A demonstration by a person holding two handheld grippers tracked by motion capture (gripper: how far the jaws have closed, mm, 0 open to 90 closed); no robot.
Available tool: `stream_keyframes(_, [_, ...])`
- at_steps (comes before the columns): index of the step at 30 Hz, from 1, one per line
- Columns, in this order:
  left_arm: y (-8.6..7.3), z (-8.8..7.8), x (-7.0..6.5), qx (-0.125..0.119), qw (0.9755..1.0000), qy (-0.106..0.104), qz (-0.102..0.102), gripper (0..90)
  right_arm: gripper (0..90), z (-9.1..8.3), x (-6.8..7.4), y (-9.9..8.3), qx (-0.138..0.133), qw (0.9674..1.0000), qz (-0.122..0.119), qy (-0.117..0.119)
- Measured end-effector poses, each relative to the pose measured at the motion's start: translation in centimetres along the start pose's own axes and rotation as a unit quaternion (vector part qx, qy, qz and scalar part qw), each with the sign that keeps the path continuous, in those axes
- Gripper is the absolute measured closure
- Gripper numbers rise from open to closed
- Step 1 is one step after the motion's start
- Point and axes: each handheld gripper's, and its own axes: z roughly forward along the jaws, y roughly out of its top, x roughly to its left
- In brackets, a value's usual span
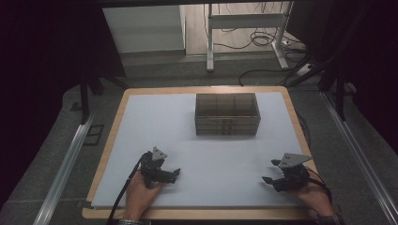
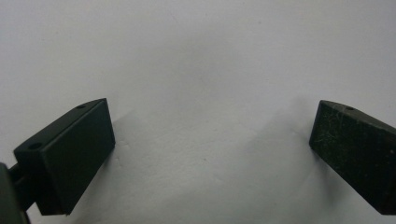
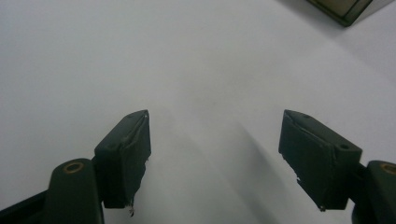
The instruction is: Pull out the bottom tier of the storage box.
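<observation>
At the near left of the counter (image 1: 110, 154), on its white sheet (image 1: 155, 122), the left tongs (image 1: 175, 175) rest with jaws spread wide, holding nothing. A clear compartmented box (image 1: 227, 114) stands mid-counter toward the far edge, well apart from both. At the near right, the right tongs (image 1: 272, 171) likewise gape empty above the sheet.

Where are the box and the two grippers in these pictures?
box (image 1: 227, 114), high view, on its front wall.
left gripper (image 1: 176, 174), high view, midway between its fingertips.
right gripper (image 1: 270, 171), high view, midway between its fingertips.

one box (image 1: 227, 115); two tongs (image 1: 174, 176) (image 1: 271, 171); one white sheet (image 1: 155, 122)
</observation>
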Motion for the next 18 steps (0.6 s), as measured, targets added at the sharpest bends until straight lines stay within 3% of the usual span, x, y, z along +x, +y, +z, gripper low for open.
stream_keyframes(8, [0.0,0.0,0.0,0.0,1.0,0.0,0.0,0.0,29.0,0.5,0.0,0.9,0.0,0.9998,-0.013,-0.017])
stream_keyframes(18, [0.0,0.0,0.0,0.0,1.0,0.0,0.0,0.0,29.4,1.1,0.4,1.9,0.004,0.9983,-0.047,-0.035])
